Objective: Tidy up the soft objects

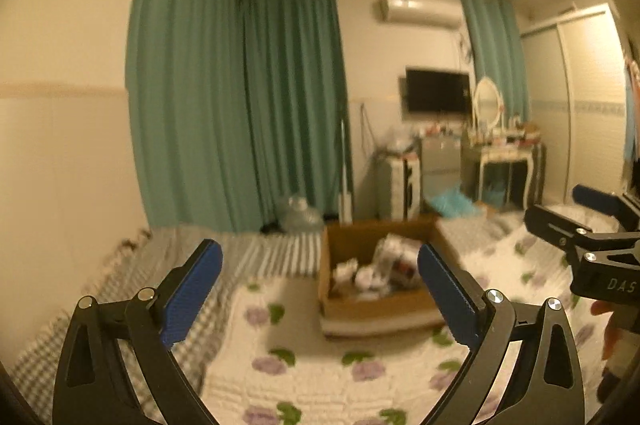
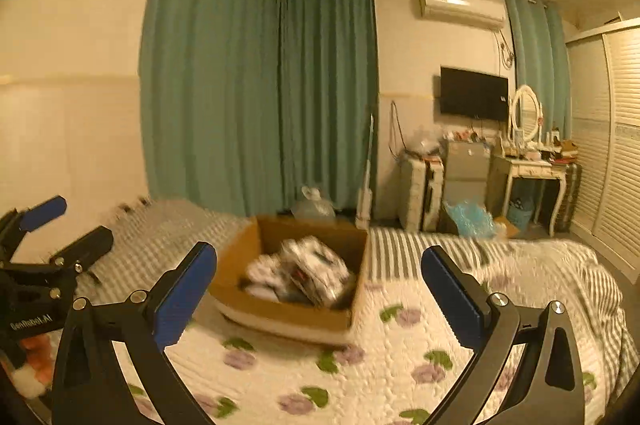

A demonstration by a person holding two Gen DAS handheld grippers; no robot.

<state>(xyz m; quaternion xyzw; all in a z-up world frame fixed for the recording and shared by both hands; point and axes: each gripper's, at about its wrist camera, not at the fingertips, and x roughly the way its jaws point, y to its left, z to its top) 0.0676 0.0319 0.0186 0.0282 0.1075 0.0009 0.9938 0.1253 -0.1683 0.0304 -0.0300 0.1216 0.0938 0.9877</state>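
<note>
A brown cardboard box (image 1: pixel 404 309) sits on the bed, also in the right wrist view (image 2: pixel 280 317). It holds a heap of black-and-white soft things (image 1: pixel 380 265), also seen from the right (image 2: pixel 308 275). My left gripper (image 1: pixel 320 295) is open and empty, held above the quilt in front of the box. My right gripper (image 2: pixel 318 299) is open and empty, also in front of the box. The right gripper shows at the right edge of the left wrist view (image 1: pixel 592 225). The left gripper shows at the left edge of the right wrist view (image 2: pixel 52 245).
A floral quilt (image 2: pixel 400 357) and a striped blanket (image 2: pixel 408 245) cover the bed. An orange and white soft thing (image 2: pixel 32 365) lies at the lower left. Green curtains (image 2: pixel 256 97), a suitcase (image 2: pixel 420 197), a dressing table (image 2: pixel 532 177) and a wardrobe (image 2: pixel 616 145) stand beyond.
</note>
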